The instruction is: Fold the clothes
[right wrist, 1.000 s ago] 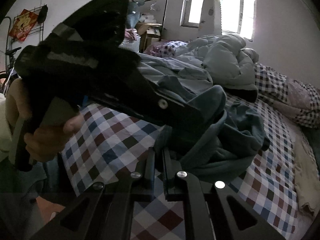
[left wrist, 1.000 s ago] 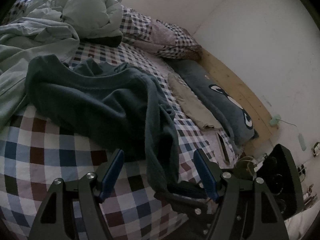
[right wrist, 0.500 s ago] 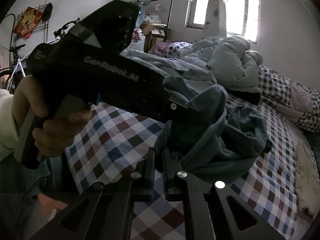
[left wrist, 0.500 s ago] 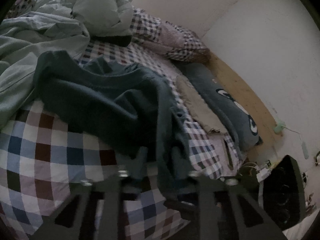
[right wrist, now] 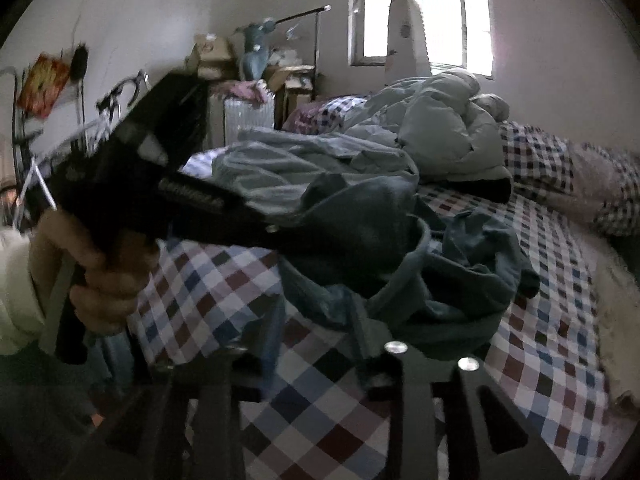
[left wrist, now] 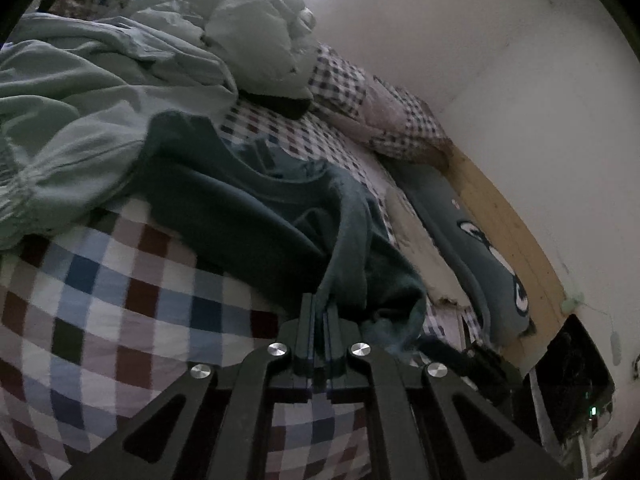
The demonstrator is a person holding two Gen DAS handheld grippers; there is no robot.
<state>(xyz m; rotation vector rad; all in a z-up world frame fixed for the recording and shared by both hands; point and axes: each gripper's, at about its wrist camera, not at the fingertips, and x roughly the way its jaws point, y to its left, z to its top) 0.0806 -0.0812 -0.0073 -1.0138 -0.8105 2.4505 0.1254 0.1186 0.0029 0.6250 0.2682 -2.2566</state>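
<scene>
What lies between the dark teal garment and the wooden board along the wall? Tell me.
In the left wrist view: a beige cloth, then a long grey-blue cushion, between garment and board.

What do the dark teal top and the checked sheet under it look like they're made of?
Dark teal top: probably a soft knit or fleece; matte, slightly fuzzy, hanging in thick limp folds. Checked sheet: likely woven cotton or a blend; flat, matte, with a crisp printed or woven check. Neither is certain by sight alone.

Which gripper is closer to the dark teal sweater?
Left. The left gripper is clamped shut on the dark teal sweater's edge. The right gripper is opening just beside it.
</scene>
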